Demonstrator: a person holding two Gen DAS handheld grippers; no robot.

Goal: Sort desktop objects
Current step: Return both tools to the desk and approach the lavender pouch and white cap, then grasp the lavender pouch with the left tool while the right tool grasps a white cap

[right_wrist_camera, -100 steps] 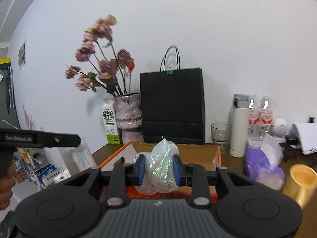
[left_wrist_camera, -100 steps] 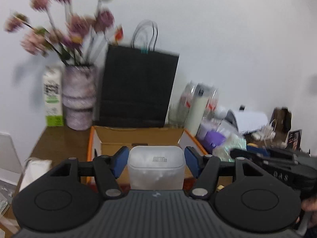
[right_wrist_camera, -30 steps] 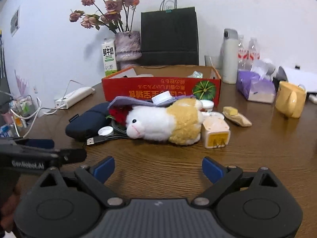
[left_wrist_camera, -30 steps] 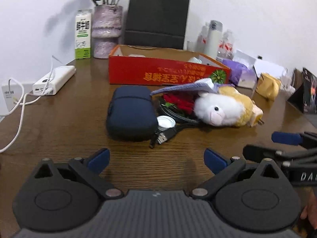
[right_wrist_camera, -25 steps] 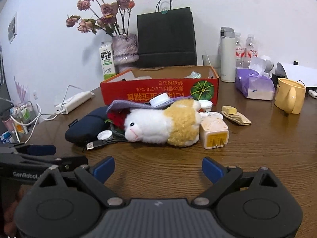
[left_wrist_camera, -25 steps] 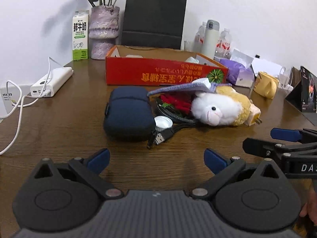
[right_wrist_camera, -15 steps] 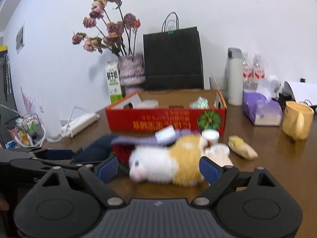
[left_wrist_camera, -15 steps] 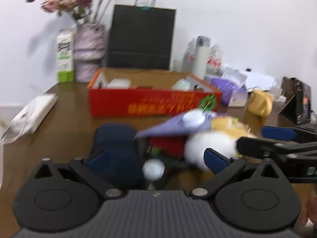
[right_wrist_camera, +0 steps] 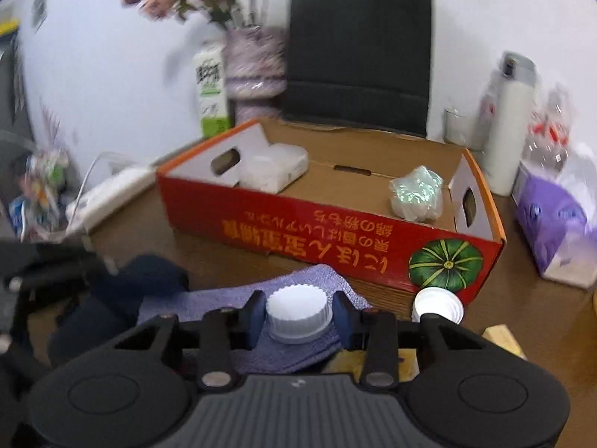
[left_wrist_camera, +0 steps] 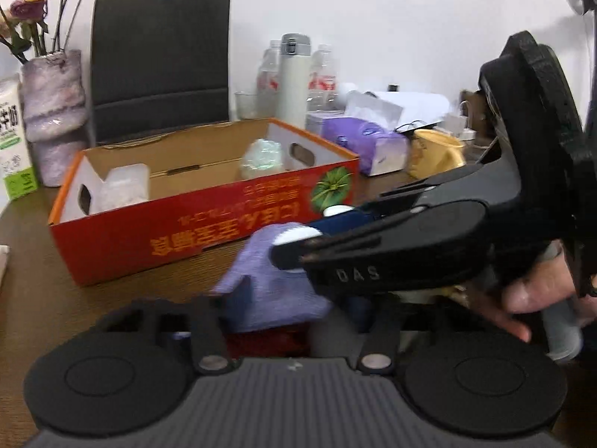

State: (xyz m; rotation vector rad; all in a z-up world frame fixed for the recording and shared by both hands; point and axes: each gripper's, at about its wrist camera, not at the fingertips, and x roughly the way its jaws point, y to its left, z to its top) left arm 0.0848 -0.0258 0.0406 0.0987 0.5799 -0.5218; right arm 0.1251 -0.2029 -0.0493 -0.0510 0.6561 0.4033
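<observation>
Before the red box (right_wrist_camera: 328, 224), right gripper (right_wrist_camera: 298, 315) closing around white cap (right_wrist_camera: 296, 311) on purple cloth (right_wrist_camera: 238, 298).

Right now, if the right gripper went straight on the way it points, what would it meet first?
The white ribbed bottle cap, already between the closing jaws of the right gripper, atop the purple knitted cloth. Beyond it, probably the red cardboard box, though depth is unclear.
</observation>
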